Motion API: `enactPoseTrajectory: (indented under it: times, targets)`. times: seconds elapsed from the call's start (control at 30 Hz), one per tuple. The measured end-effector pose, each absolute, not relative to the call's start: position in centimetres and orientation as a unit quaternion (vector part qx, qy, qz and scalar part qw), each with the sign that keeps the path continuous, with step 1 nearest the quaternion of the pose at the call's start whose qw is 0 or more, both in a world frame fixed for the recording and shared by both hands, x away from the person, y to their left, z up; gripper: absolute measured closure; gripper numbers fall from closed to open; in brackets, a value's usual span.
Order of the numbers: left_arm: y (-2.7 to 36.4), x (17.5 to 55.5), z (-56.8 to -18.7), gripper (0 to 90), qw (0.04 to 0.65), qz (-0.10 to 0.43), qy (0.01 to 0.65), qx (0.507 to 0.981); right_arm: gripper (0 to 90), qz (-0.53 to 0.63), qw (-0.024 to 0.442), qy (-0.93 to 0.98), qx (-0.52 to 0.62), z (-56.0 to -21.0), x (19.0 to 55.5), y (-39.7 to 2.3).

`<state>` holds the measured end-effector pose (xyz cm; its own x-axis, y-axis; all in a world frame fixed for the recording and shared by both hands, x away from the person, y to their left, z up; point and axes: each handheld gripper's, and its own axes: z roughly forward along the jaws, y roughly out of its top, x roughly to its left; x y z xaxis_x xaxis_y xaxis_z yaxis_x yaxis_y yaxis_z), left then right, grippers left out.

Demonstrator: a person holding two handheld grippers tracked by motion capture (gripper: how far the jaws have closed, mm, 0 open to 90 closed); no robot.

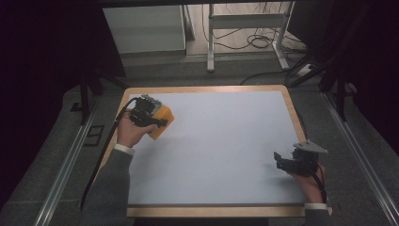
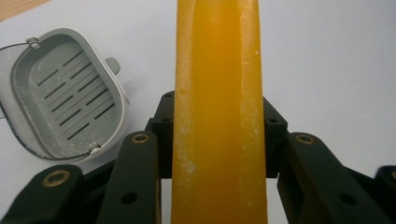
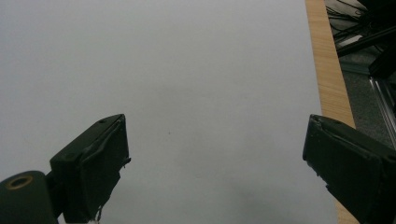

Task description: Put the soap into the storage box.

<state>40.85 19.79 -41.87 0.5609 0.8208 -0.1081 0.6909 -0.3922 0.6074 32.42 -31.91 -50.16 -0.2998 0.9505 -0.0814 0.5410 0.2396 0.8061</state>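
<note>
Left gripper (image 1: 157, 123) is clamped on an orange block (image 1: 161, 121), up near the far left corner of the table. From the left gripper view you can see the block (image 2: 218, 116) running straight up between the two black jaws, pressed on both sides, with little pale scuffs and specks along its edges. It looks waxy or soapy, but I can't tell what it's made of. The person's left hand (image 1: 131, 132) wraps the gripper body, grey sleeve with a white cuff coming in from the bottom, and a black cable trails back along the table's left edge.

Just beside the block in that same view sits a grey oval dish (image 2: 63, 93) with a slotted drain insert, lying flat on the white surface. It has a thin wire around the rim and a small tab on one side, plus some white residue in the slots.

Right gripper (image 1: 281, 161) is over at the near right part of the table, well apart from the left one, jaws spread wide with nothing between them. Its own view shows both jaws apart over bare white tabletop (image 3: 187, 84), with the wooden border (image 3: 327, 70) running along the right.

Past the table (image 1: 226, 141) there's grey carpet, a white metal frame (image 1: 247, 21) and a tangle of cables (image 1: 256, 40) on the floor.
</note>
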Motion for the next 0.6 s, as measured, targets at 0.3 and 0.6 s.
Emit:
enactPoseTrajectory:
  times: [0.3,0.6]
  targets:
    - [20.1,41.7,-41.8,61.1,0.302,0.102,0.466,0.825,7.1,0.343,0.297,0.73,0.511,-50.2,32.4,-31.9]
    - [20.2,42.9,-41.7,61.0,0.307,0.094,0.474,0.82,7.1,0.343,0.298,0.727,0.514,-50.2,32.5,-31.9]
